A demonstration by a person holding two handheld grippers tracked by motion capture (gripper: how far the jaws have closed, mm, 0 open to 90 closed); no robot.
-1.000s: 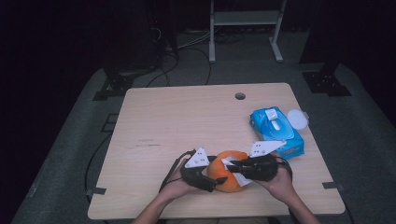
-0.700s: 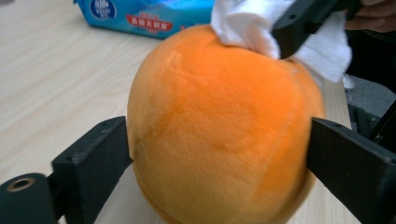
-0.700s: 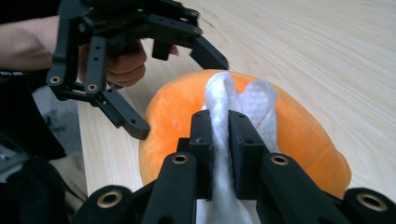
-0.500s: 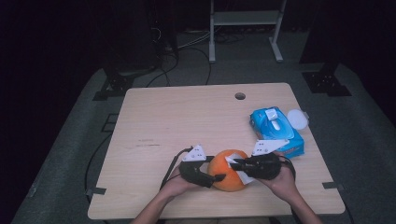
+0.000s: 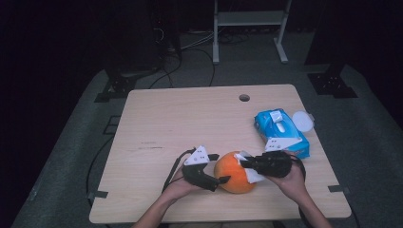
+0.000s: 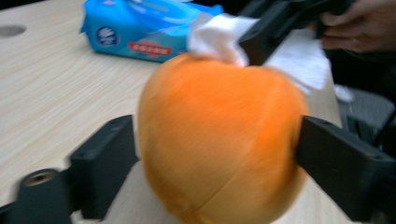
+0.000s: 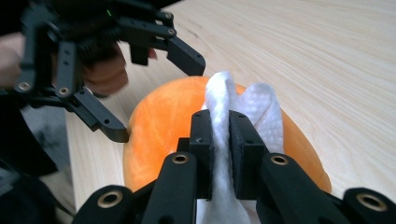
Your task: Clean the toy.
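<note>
Wiping is midway: right gripper (image 7: 219, 140) is clamped on white wipe (image 7: 243, 112), pressed on top of orange ball (image 5: 234, 172) at table front edge. Left gripper (image 5: 215, 168), jaws just opening, apart round ball w/o pressing; sides left

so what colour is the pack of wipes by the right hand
Blue, with a white flap on top; the pack of wipes shows best in the high view.

Left gripper (image 5: 216, 168) sits low at the near edge, its black jaws just opening and spread wide, pads apart. Right gripper (image 5: 246, 164) reaches in from the opposite side, jaws pinched tight. Both forearms angle in from below.
</note>
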